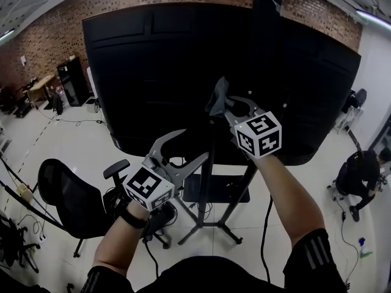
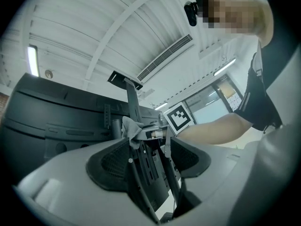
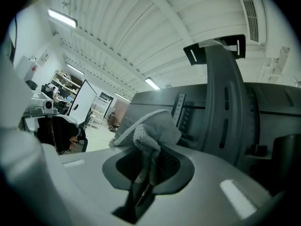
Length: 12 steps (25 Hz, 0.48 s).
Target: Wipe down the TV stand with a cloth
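The TV stand's dark upright post (image 1: pixel 204 188) carries a big black TV (image 1: pixel 153 72) seen from behind. My right gripper (image 1: pixel 227 105) is shut on a grey cloth (image 1: pixel 217 98) and holds it against the post's upper part. In the right gripper view the cloth (image 3: pixel 150 128) bunches out of the gripper (image 3: pixel 148 161), with the post (image 3: pixel 225 98) just to its right. My left gripper (image 1: pixel 194 145) is open, lower and to the left of the post. In the left gripper view the post (image 2: pixel 134 107) rises between the open jaws of that gripper (image 2: pixel 150 159), with the cloth (image 2: pixel 130 127) above.
A black office chair (image 1: pixel 67 203) stands at the lower left, beside the stand's splayed legs (image 1: pixel 208 224). A person (image 1: pixel 360 176) crouches at the right, and a spray bottle (image 1: pixel 365 247) stands on the floor near them. Cables trail over the white floor. A black cabinet (image 1: pixel 73 81) stands at the far left.
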Tool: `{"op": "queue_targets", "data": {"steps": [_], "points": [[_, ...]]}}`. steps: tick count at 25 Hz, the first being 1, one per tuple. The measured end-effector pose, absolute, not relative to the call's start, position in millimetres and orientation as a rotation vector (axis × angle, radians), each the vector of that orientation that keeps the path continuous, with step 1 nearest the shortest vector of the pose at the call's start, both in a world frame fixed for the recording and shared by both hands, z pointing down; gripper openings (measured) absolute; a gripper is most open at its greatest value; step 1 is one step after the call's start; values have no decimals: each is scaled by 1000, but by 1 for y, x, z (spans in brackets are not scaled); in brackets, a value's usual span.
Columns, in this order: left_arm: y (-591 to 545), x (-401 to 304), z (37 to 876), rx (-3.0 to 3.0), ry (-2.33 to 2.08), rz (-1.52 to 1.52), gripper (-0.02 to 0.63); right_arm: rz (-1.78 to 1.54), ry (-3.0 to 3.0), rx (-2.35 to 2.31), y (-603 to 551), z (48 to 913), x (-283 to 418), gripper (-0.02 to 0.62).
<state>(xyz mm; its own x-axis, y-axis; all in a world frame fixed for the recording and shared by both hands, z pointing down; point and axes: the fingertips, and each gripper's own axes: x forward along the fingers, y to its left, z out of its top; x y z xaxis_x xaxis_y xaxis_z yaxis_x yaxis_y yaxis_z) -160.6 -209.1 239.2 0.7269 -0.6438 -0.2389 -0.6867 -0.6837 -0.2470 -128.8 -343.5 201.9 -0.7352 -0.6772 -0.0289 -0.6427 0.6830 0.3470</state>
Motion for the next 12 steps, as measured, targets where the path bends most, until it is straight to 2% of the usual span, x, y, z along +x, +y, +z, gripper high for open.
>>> {"op": "queue_targets", "data": {"steps": [12], "points": [[-231, -157, 290, -2707, 1067, 123, 298, -440, -2749, 1046, -346, 273, -124, 28]]}}
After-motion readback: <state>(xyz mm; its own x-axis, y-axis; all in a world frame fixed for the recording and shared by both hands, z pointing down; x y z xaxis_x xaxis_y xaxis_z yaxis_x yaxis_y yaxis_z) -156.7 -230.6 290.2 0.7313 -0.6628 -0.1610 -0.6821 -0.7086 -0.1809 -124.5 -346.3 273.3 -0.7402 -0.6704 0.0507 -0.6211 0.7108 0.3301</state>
